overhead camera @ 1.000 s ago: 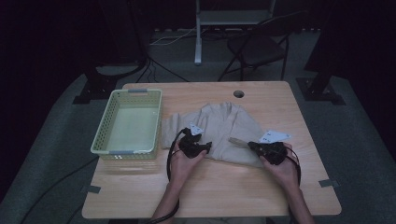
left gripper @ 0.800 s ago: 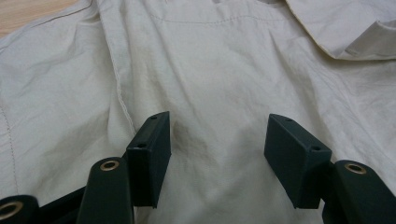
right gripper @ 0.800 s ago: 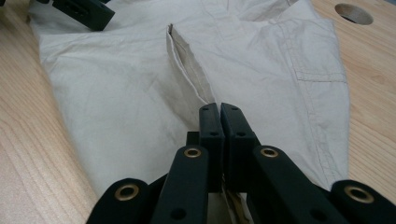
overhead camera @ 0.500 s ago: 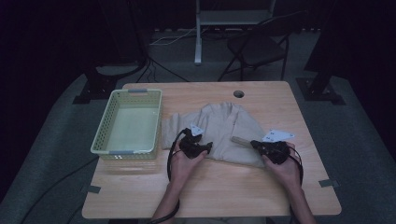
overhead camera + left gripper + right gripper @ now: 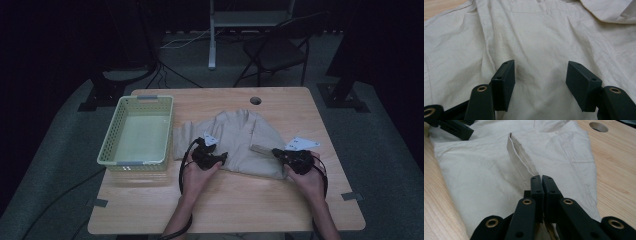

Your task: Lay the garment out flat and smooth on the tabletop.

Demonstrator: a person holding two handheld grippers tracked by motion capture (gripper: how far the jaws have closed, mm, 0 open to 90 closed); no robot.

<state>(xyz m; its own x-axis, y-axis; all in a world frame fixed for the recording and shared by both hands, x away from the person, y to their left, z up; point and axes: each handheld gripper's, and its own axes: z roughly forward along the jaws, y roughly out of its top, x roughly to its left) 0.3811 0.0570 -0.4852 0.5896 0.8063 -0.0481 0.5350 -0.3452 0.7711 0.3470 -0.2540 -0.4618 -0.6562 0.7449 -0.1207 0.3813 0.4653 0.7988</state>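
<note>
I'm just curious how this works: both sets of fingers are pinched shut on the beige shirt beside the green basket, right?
Not quite. The left gripper is open: the left gripper view shows its fingers spread apart above the beige shirt. The right gripper is pinched shut on a fold of it. The green basket does sit beside the shirt.

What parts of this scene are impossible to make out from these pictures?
- Room beyond the table, high view: too dark.
- Beige garment, left gripper view: cut off by every edge.
- The cloth fold in the right gripper, right gripper view: the shut jaws hide how much cloth is pinched.
- Basket floor, high view: too dim and small to show any contents.
</note>
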